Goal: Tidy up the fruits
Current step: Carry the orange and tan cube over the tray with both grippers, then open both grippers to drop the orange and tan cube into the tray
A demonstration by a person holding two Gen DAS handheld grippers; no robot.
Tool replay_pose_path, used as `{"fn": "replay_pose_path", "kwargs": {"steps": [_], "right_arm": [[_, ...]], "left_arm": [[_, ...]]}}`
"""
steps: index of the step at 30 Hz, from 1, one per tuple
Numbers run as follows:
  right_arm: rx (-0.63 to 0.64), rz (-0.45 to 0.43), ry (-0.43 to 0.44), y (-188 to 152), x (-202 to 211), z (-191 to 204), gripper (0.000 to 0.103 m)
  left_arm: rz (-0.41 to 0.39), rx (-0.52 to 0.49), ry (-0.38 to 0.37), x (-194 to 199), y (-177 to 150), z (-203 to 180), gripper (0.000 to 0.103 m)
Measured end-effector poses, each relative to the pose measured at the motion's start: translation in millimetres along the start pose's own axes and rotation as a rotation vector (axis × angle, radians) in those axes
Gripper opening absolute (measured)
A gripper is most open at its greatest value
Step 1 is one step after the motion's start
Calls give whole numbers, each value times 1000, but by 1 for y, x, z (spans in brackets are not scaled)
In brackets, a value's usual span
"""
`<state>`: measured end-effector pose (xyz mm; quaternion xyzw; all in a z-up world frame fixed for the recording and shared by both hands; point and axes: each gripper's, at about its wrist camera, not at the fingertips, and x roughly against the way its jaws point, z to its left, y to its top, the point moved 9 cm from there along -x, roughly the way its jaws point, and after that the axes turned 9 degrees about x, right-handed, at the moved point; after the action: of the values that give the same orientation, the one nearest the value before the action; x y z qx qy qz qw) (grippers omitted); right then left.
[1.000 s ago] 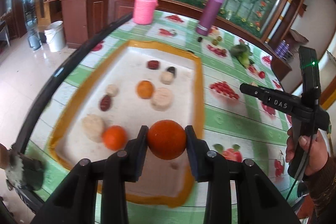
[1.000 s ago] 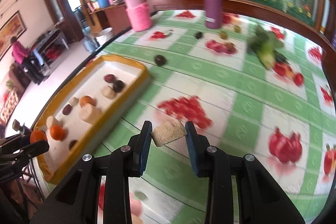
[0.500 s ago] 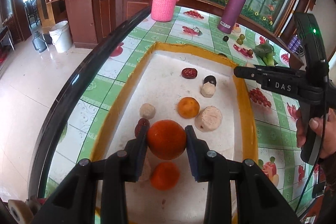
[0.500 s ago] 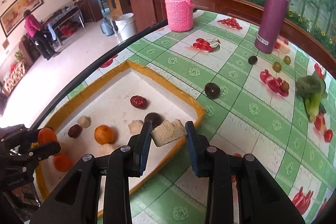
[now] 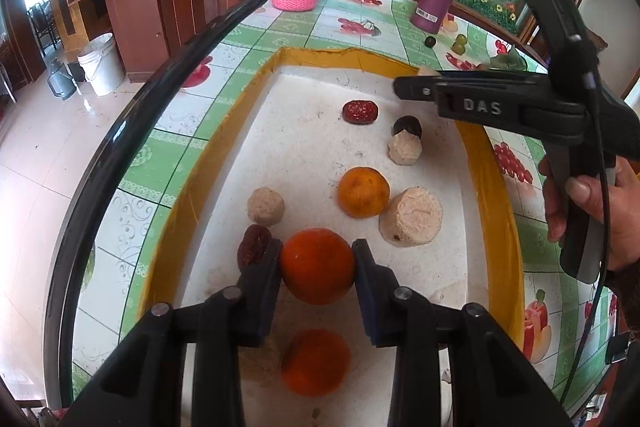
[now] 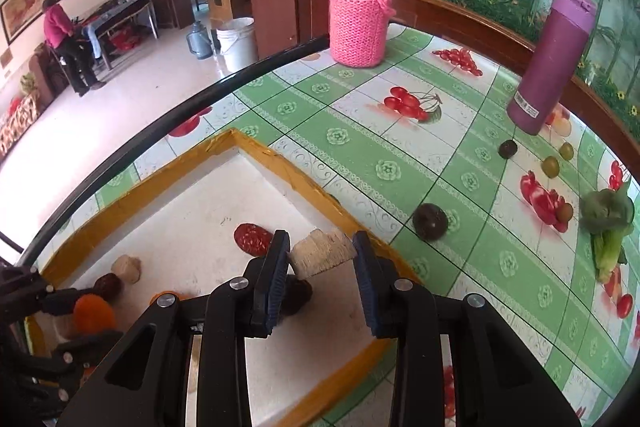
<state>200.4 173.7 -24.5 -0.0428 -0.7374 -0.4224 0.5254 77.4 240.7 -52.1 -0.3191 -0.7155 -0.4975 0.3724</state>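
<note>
- Left gripper [image 5: 318, 265]: jaws clamped on a deep orange tangerine [image 5: 317, 265], both pads pressed against its sides, held above the white floor of the tray [image 5: 494, 187].
- Right gripper [image 6: 320, 253]: jaws closed on a pale, rough-cut fruit chunk [image 6: 322, 252], held over the tray's far right corner area; a hand [image 5: 580, 211] grasps its handle.
- Directly below the left gripper, a second tangerine [image 5: 316, 363] lies on the tray floor.
- Just left of the left jaw lies a dark red date [image 5: 253, 247]; beyond it, a small pale peeled piece [image 5: 266, 206].
- Ahead: a lighter orange tangerine [image 5: 363, 191] touching a large pale peeled chunk [image 5: 412, 217].
- Farther in: a faceted pale piece [image 5: 405, 151] against a dark round fruit [image 5: 407, 126], and a red date [image 5: 360, 111] apart from them.
- The tray has a yellow rim and sits on a green-checked, fruit-printed tablecloth [image 6: 360, 155].
- Outside the tray on the cloth: a dark round fruit [image 6: 430, 221], another dark fruit [image 6: 507, 149], two small green fruits [image 6: 550, 166], leafy greens [image 6: 608, 227].
- At the table's far edge stand a flask in a pink knitted sleeve [image 6: 360, 23] and a purple bottle [image 6: 550, 59].
</note>
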Motion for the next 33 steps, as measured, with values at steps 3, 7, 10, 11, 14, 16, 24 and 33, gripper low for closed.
{"fn": "replay_pose_path", "kwargs": {"steps": [3, 7, 10, 11, 14, 16, 24, 33], "right_arm": [[18, -8, -4, 2, -4, 5, 31], [23, -4, -3, 2, -11, 7, 31], [30, 16, 1, -1, -18, 8, 31], [32, 25, 3, -2, -21, 8, 31], [36, 34, 0, -6, -24, 10, 31], [40, 37, -1, -6, -24, 10, 31], [25, 52, -3, -13, -20, 6, 38], [-12, 46, -28, -20, 2, 2, 40]], "left_arm": [[6, -10, 2, -3, -2, -2, 38], [4, -39, 20, -4, -4, -4, 38], [6, -44, 27, -6, -4, -6, 38], [7, -44, 30, -7, -4, -6, 38], [6, -48, 41, -10, -3, -5, 38], [5, -54, 52, -12, -3, -6, 38], [20, -37, 41, -11, -3, -5, 47], [7, -18, 42, -5, -6, 0, 56]]}}
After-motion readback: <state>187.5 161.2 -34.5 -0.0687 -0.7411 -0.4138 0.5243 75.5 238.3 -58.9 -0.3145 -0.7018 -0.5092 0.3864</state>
